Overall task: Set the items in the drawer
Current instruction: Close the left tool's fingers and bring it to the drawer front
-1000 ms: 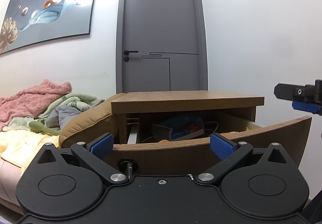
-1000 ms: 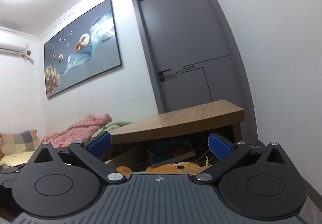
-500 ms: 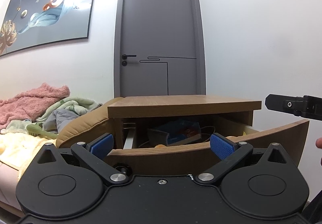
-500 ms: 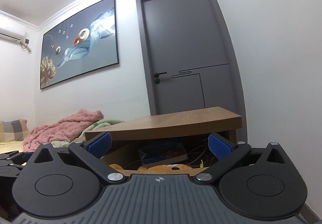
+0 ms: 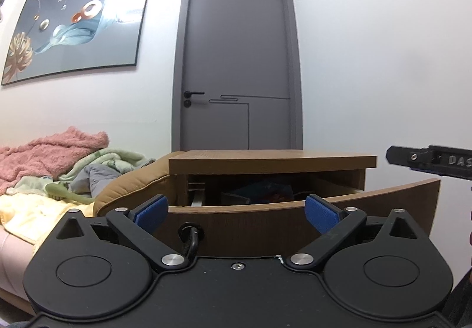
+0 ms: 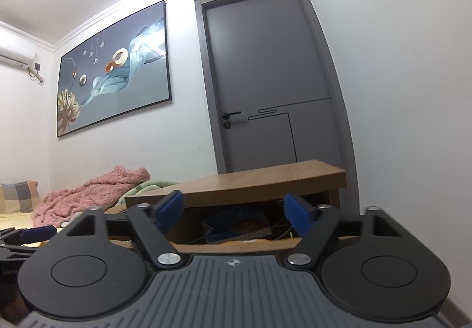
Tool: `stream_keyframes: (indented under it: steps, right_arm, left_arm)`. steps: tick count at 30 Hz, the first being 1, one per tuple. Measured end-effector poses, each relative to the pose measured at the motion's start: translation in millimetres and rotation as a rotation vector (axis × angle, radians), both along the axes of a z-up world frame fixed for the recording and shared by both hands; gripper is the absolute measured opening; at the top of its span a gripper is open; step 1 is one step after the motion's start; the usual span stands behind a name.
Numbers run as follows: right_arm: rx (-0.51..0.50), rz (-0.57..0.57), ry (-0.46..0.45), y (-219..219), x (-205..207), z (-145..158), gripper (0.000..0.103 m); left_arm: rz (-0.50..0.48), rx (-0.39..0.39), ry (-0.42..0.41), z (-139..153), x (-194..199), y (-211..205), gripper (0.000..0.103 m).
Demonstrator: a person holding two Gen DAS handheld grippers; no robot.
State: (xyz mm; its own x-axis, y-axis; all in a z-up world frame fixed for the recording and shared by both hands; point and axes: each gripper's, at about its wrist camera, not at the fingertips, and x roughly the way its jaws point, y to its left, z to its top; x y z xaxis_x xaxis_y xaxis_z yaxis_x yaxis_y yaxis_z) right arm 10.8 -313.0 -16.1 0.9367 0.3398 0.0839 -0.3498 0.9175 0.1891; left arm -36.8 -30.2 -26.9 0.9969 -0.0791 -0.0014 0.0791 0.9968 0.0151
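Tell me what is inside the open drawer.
Inside the drawer, a blue box lies at the back with thin cables beside it. The drawer's front panel hides the floor and anything lower down.

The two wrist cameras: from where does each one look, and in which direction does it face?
Left wrist: sits low behind the open left gripper, faces the open drawer and grey door; the right gripper enters at right.
Right wrist: sits low behind the open right gripper, tilted upward at the nightstand and painting; the left gripper shows at left.
Shared: door, nightstand, painting, pink blanket.
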Motion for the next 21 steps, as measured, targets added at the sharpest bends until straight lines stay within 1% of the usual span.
stream_keyframes:
  steps: [1, 2, 4, 6, 8, 9, 11, 15, 17, 19, 20, 21]
  right_arm:
    - [-0.001, -0.001, 0.002, 0, -2, -1, 0.062]
    - [-0.002, -0.003, 0.005, 1, -3, -2, 0.056]
    - [-0.005, 0.001, 0.001, 2, -7, -4, 0.052]
    - [-0.01, 0.009, -0.004, 3, -11, -5, 0.042]
    - [-0.012, 0.01, -0.004, 3, -14, -7, 0.04]
    - [-0.006, 0.011, 0.002, 3, -14, -8, 0.035]
    - [0.009, 0.015, 0.019, 2, -15, -10, 0.028]
    - [-0.022, 0.021, 0.01, 4, -21, -10, 0.025]
    - [-0.036, 0.021, 0.01, 4, -22, -10, 0.024]
    - [-0.039, 0.021, 0.013, 3, -23, -9, 0.022]
    - [-0.042, 0.02, 0.012, 2, -24, -9, 0.021]
    - [-0.047, 0.02, 0.01, 2, -24, -8, 0.021]
  left_arm:
    - [0.0, 0.001, 0.001, -1, -1, 0, 0.092]
    - [-0.001, 0.002, 0.002, -1, -2, -1, 0.09]
    - [-0.001, 0.005, 0.003, -2, -3, -1, 0.084]
    - [-0.002, 0.007, 0.005, -3, -5, -2, 0.08]
    - [-0.003, 0.009, 0.006, -4, -7, -2, 0.074]
    - [-0.003, 0.01, 0.007, -5, -8, -2, 0.071]
    - [-0.004, 0.013, 0.009, -6, -9, -3, 0.069]
    - [-0.006, 0.018, 0.011, -8, -13, -3, 0.055]
    - [-0.002, 0.02, 0.013, -8, -13, -3, 0.053]
    - [0.002, 0.021, 0.012, -8, -13, -3, 0.046]
    - [0.002, 0.024, 0.011, -9, -13, -3, 0.046]
    - [0.001, 0.027, 0.012, -9, -14, -4, 0.043]
